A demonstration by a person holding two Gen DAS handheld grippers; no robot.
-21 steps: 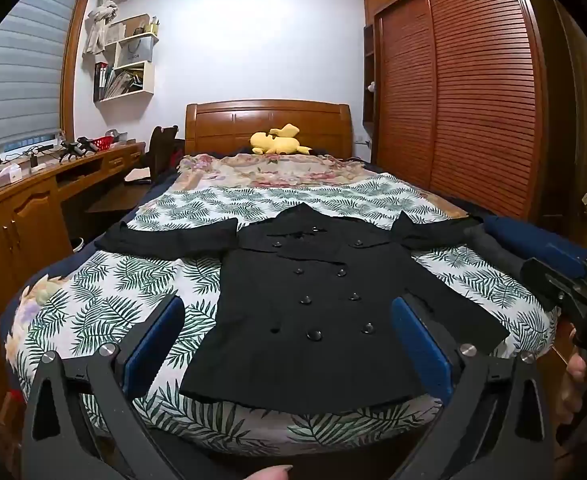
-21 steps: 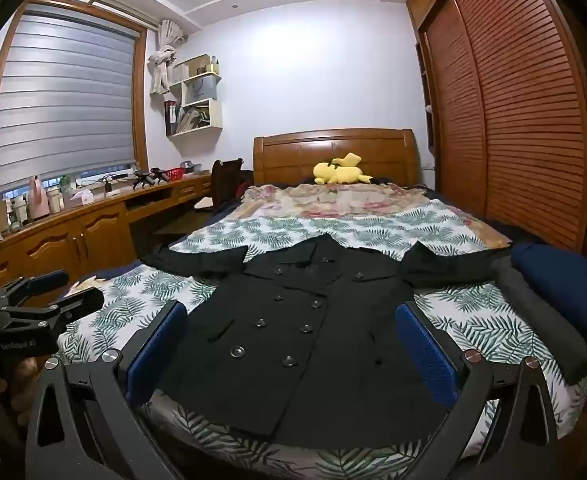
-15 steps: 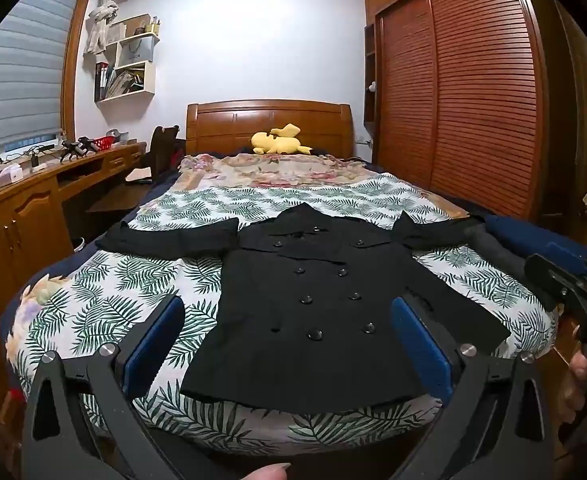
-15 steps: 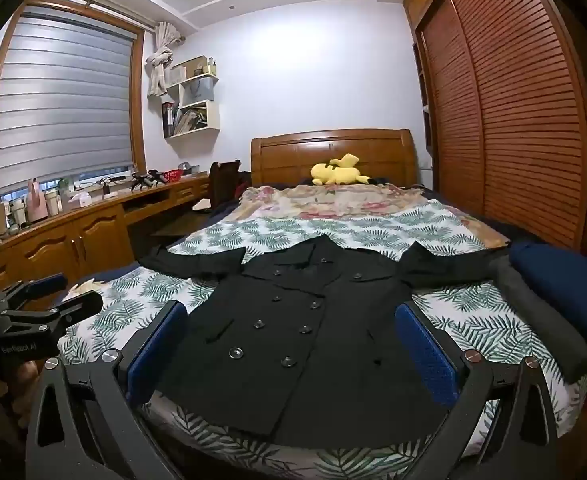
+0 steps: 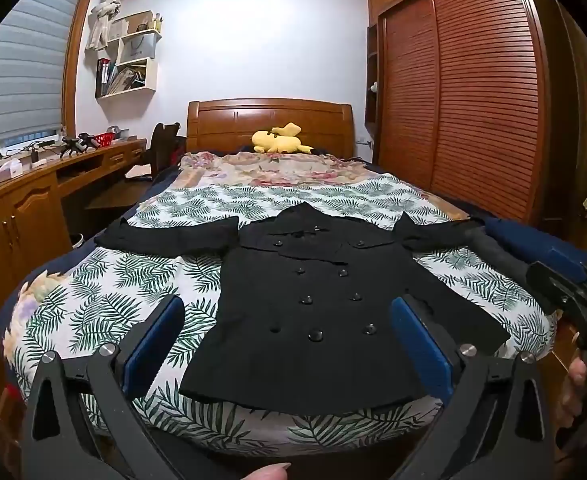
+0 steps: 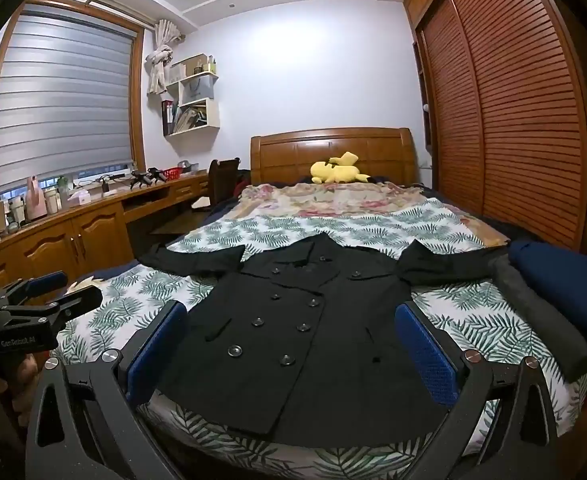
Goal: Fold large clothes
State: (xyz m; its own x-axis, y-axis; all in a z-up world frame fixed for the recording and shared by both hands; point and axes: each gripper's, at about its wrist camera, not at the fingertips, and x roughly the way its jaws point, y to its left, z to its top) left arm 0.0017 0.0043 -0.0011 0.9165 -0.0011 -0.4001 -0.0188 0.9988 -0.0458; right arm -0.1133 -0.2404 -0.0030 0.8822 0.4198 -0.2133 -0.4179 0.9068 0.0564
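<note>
Both the left claw (image 5: 287, 336) and right claw (image 6: 289, 338) gape wide, empty; ahead of them the black coat (image 5: 317, 304) lies flat on the bed (image 5: 105, 304).

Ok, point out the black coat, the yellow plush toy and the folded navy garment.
black coat (image 5: 317, 312): left wrist view, on its buttoned front.
yellow plush toy (image 6: 335, 172): right wrist view, on its body.
folded navy garment (image 6: 565, 284): right wrist view, on its top face.
</note>
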